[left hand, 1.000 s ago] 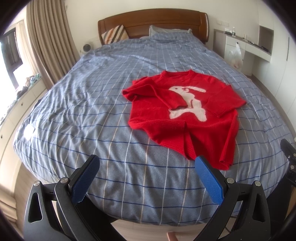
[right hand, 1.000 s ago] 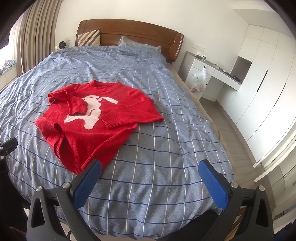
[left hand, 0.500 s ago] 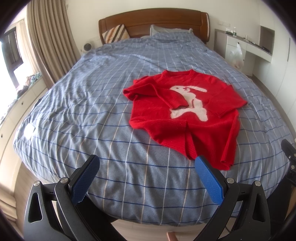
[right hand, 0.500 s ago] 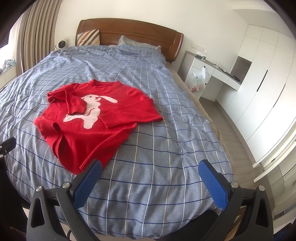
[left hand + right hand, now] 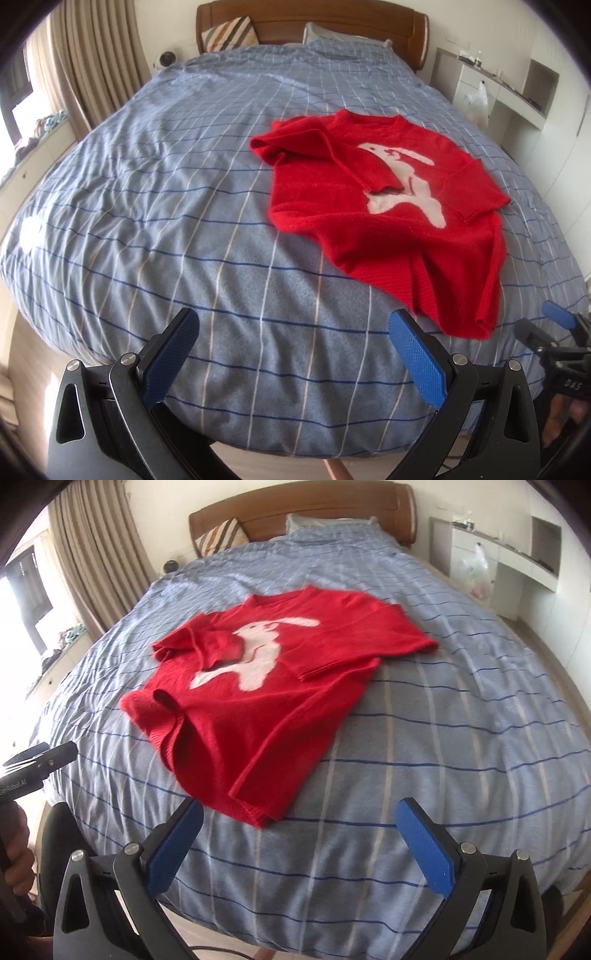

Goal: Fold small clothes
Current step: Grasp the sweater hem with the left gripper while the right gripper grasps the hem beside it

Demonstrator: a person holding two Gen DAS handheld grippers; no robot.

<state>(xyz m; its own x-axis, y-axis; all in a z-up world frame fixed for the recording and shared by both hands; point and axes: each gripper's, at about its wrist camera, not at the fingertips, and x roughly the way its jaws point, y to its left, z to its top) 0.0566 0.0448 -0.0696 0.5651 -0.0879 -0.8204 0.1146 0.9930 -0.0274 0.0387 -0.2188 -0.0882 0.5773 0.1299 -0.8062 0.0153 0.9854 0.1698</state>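
The red sweater lies rumpled on the bed, toward its foot edge, one sleeve flopped over the chest and the hem puckered. Both claws are spread and hold nothing: left claw short of the foot edge, right claw just beside the hem corner. Soft, light knit that will likely sag and drag; best pinched at hem corners or shoulders
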